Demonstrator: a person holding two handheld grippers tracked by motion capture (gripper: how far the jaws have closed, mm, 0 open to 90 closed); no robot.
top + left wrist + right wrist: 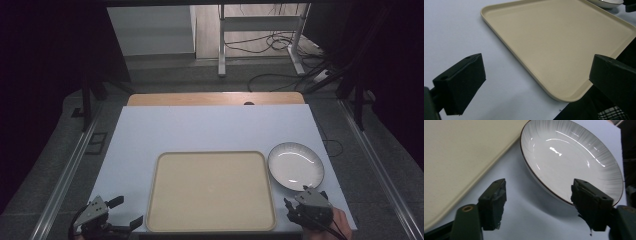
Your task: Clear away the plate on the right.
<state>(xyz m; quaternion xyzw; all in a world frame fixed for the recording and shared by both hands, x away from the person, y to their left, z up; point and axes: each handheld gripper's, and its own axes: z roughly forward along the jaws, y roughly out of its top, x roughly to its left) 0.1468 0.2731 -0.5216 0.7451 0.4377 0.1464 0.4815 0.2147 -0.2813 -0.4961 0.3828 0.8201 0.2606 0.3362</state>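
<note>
White round plate (295, 163) flat, hollow upward, near rim between open right gripper (537, 203) jaws, unpinched

Dim room, dark surroundings; overhead light glares on the glossy white ribbed ceramic plate (571, 157). Soft shadow under its near rim. Gripper views sharp.

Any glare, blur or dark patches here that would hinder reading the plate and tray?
Right gripper view: ceiling-light glare streaks the plate, and the jaws look soft. High view: dark surroundings, evenly lit table. Left gripper view: the tray is sharp, the jaws blurred.
</note>
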